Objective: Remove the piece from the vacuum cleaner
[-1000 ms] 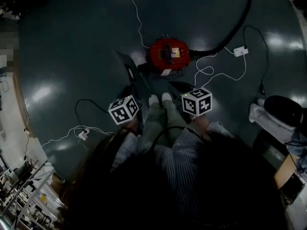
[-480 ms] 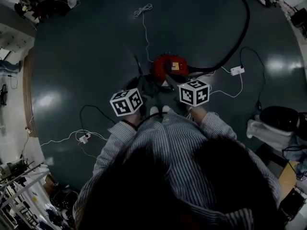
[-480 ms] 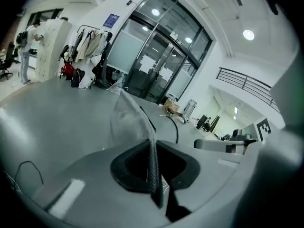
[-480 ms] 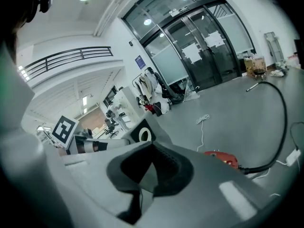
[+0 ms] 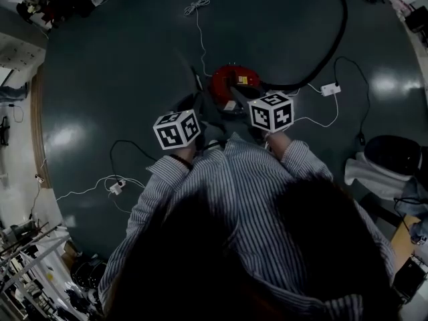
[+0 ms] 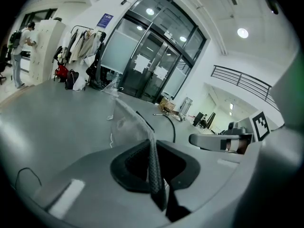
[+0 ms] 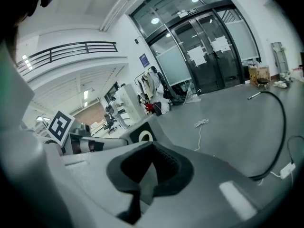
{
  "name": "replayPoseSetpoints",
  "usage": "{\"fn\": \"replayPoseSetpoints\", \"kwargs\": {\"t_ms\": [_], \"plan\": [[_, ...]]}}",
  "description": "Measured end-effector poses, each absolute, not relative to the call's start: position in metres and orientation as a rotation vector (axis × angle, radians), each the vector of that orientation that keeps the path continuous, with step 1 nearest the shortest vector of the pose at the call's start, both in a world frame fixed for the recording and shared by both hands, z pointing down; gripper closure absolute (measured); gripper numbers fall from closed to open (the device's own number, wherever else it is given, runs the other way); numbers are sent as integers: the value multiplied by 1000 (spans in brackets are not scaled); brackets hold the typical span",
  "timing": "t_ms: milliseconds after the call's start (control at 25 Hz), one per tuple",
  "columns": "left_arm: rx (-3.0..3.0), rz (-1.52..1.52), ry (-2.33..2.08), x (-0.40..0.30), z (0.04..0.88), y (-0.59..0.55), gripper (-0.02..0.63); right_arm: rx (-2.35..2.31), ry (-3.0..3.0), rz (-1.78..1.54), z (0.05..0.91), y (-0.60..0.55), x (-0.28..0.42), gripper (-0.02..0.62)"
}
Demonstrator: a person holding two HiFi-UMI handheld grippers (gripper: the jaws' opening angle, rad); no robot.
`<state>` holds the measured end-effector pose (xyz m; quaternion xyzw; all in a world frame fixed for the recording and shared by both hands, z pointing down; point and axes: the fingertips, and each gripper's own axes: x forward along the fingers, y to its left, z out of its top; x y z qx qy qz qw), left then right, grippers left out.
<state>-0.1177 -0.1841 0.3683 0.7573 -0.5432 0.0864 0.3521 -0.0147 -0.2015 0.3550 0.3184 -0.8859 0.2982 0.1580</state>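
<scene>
The red vacuum cleaner (image 5: 234, 82) stands on the dark floor in front of the person, and its black hose (image 5: 338, 42) curves away to the upper right. Which piece comes off it I cannot make out. My left gripper (image 5: 198, 104) reaches in at the cleaner's near left side. My right gripper (image 5: 239, 103) is at its near edge, under the marker cube. In the left gripper view the left gripper (image 6: 127, 113) has its jaws together with nothing between them. The right gripper (image 7: 149, 126) looks the same in its own view. Neither gripper view shows the cleaner.
White power strips (image 5: 329, 89) (image 5: 117, 187) and loose cords (image 5: 195, 12) lie on the floor around the cleaner. A dark bag with white cloth (image 5: 388, 159) sits at the right. Clutter lines the left edge. The hose (image 7: 281, 127) crosses the floor toward glass doors.
The person has bent forward, and both grippers have moved forward from beside the feet to the vacuum cleaner's near side. The jaws look unchanged.
</scene>
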Motion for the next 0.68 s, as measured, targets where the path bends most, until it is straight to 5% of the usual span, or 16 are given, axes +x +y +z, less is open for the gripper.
{"fn": "replayPoseSetpoints", "kwargs": {"t_ms": [680], "plan": [[1963, 230, -1407, -121, 371, -184, 581, 899, -2522, 782, 356, -196, -15, 594]]}}
